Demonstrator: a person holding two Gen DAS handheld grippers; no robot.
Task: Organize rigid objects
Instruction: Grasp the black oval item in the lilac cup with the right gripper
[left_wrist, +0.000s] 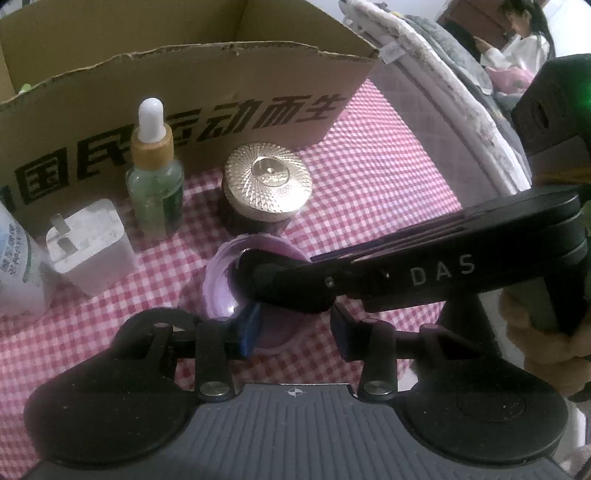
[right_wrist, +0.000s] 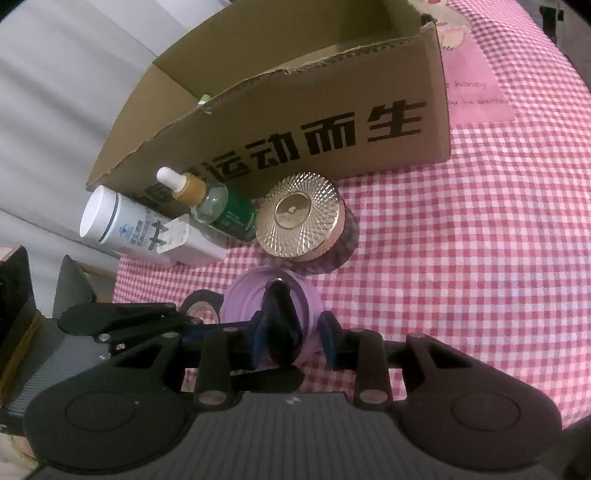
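A purple round container (left_wrist: 221, 284) sits on the pink checked cloth, also in the right wrist view (right_wrist: 251, 291). My left gripper (left_wrist: 291, 328) and my right gripper (right_wrist: 293, 338) both close around it from two sides. The right gripper's finger (left_wrist: 288, 284) lies across its top; the left gripper's finger (right_wrist: 280, 325) crosses it in the right wrist view. Behind stand a gold-lidded jar (left_wrist: 267, 184) (right_wrist: 299, 214), a dropper bottle (left_wrist: 155, 173) (right_wrist: 210, 203), a white plug adapter (left_wrist: 88, 243) (right_wrist: 181, 236) and a white tube (right_wrist: 118, 221).
An open cardboard box (left_wrist: 207, 99) (right_wrist: 295, 122) with black lettering stands behind the objects. A roll of black tape (right_wrist: 201, 304) lies left of the purple container. Folded bedding (left_wrist: 461, 103) lies at right, with a seated person (left_wrist: 524, 44) beyond.
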